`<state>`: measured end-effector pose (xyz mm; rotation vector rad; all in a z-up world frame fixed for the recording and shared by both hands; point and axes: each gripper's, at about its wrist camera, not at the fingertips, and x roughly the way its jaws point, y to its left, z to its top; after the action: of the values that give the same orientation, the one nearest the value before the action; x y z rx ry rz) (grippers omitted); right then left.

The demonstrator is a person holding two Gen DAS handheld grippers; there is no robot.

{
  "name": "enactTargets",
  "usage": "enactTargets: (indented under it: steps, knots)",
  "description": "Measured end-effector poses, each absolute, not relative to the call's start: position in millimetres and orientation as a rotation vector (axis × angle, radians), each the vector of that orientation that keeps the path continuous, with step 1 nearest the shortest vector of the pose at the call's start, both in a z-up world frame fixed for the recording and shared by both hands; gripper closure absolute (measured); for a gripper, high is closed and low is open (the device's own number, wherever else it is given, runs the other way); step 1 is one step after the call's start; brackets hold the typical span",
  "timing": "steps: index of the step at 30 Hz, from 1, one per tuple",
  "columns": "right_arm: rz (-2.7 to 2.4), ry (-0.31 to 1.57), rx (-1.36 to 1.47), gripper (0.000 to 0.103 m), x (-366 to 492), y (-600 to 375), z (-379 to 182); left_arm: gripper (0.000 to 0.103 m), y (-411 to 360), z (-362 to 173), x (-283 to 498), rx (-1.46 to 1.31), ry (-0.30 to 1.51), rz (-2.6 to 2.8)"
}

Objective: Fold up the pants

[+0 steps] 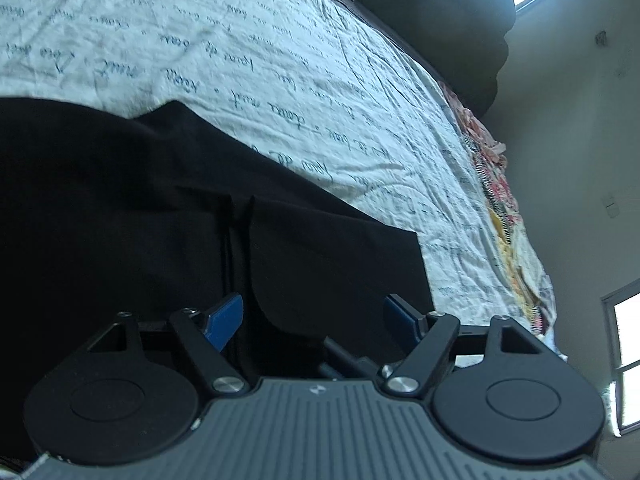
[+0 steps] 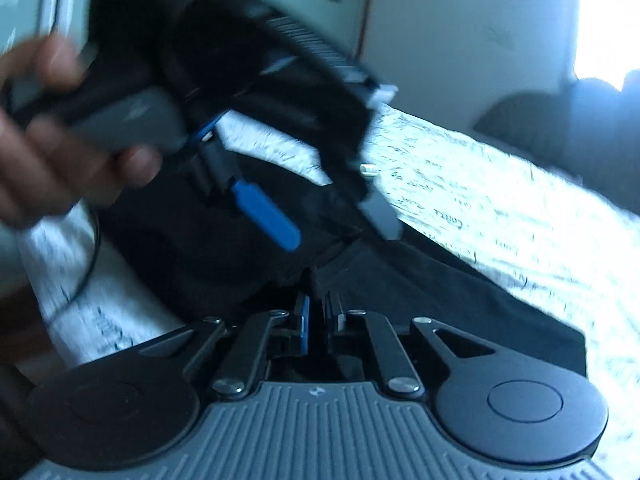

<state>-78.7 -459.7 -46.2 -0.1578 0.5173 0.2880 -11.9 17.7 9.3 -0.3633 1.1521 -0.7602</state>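
on the bed, over the script-printed sheet (image 1: 280, 92), we find the black pants (image 1: 140, 208) laid mostly flat, and we take the pants as our landmark for all placements. the left gripper (image 1: 314, 312) hangs just above the pants' near portion, beside the straight edge where black cloth gives way to sheet; its blue pads (image 1: 224, 316) stand wide apart with nothing pressed between them, only a curved flap or fold of the cloth lying under the gap. we judge this wide stance to be either a release or a readying for a fresh bite; the views do not settle which. the right gripper (image 2: 316, 312) sits at the pants' near edge with its jaws drawn narrow, and a ridge of black cloth rises into the slit between them; we read this as a pinch on the pants, though blur keeps us from certainty. in the right wrist view the left gripper appears above the pants, carried in a hand (image 2: 52, 144), its blue finger (image 2: 268, 216) angled down toward the cloth. we judge the fold to be under way, one edge seized so that it can be carried across. a dark bolster (image 1: 432, 16) lies well beyond the pants at the bed's far side.
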Motion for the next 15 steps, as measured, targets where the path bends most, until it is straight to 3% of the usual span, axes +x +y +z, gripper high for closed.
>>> enactTargets:
  steps: [4, 7, 9, 11, 15]
  knots:
    - [0.274, 0.511, -0.048, 0.095, -55.1, -495.0, -41.5, 0.026, 9.8, -1.5, -9.1, -0.403, 1.2, -0.77]
    - [0.278, 0.511, -0.017, 0.095, -64.1, -505.6, -36.2, 0.032, 5.9, -12.0, -7.0, -0.453, 1.223, -0.769]
    - [0.289, 0.514, 0.0, 0.095, -70.3, -512.6, -38.0, 0.048, 5.5, -19.3, -4.8, -0.498, 1.237, -0.756]
    - [0.303, 0.52, 0.006, 0.095, -70.1, -510.0, -39.1, 0.082, 4.1, -23.4, -4.2, -0.498, 1.241, -0.756]
    - [0.324, 0.539, -0.013, 0.095, -57.9, -499.1, -43.6, 0.092, 6.0, -19.1, -12.8, -0.423, 1.179, -0.725]
